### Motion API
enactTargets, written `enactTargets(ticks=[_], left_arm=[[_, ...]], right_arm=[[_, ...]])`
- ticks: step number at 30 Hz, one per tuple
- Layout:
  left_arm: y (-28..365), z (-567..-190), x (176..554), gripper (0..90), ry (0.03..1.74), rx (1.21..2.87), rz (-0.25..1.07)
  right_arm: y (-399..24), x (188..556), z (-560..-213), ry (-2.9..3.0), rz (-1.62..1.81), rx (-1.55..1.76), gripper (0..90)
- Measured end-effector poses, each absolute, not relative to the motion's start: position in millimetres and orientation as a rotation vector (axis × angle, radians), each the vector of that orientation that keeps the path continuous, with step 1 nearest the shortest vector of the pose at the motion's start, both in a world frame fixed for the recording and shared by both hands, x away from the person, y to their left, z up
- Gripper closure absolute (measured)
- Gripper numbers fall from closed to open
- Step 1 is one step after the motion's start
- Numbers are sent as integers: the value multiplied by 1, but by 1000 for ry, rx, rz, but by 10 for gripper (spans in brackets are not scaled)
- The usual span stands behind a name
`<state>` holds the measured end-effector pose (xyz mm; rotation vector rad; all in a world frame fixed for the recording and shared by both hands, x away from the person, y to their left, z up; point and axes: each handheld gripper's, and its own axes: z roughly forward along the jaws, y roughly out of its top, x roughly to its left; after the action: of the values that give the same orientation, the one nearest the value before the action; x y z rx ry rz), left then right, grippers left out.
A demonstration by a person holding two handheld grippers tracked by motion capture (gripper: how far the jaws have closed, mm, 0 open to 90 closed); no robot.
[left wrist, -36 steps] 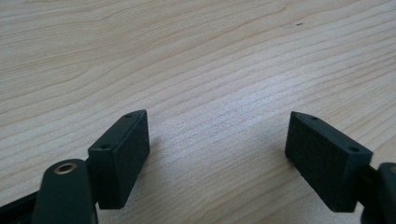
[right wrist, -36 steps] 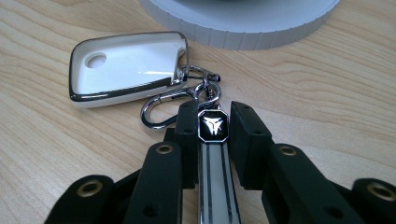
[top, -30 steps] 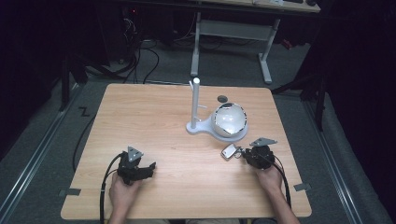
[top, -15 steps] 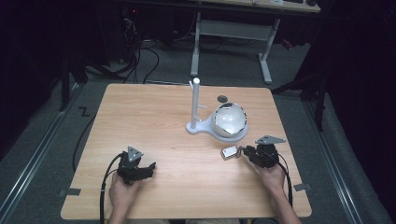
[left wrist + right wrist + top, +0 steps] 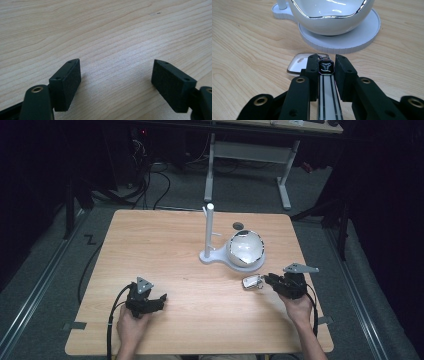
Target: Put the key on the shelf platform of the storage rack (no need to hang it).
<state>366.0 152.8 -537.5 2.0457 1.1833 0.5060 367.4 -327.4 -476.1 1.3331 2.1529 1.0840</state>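
1. We see the right tongs (image 5: 265, 281) have lifted a little since a second ago and drawn slightly away from the white bowl (image 5: 246, 248), carrying the small silvery object (image 5: 252, 282) with them.
2. The left tongs (image 5: 159, 301) have not budged: same spot on the tabletop (image 5: 165, 245), well to the left of the bowl.
3. In the right gripper view the right tongs (image 5: 326, 65) are clamped narrow on a strap-like white piece with black stripes and a dark emblem plate (image 5: 326, 68); its glossy squarish end (image 5: 297, 65) sticks out past the left jaw, just short of the bowl's round white base (image 5: 352, 37).
4. We cannot tell exactly what the object is.
5. The right hand (image 5: 299, 306) comes in from the near edge, tongs pointing left and slightly toward the bowl, grey plate on top.
6. The left hand (image 5: 131, 326) rests low, its tongs (image 5: 116, 80) spread wide over bare wood, nothing between the pads (image 5: 71, 80).
7. A white post (image 5: 210, 227) stands upright on the stand beside the bowl.
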Motion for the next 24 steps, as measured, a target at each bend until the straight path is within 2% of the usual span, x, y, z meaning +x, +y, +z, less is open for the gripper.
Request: enactTargets(ticks=[24], left_arm=[[153,-537,366,239,1183,2047,505]], right_arm=[[-339,357,-429,2129,1165,1264,745]])
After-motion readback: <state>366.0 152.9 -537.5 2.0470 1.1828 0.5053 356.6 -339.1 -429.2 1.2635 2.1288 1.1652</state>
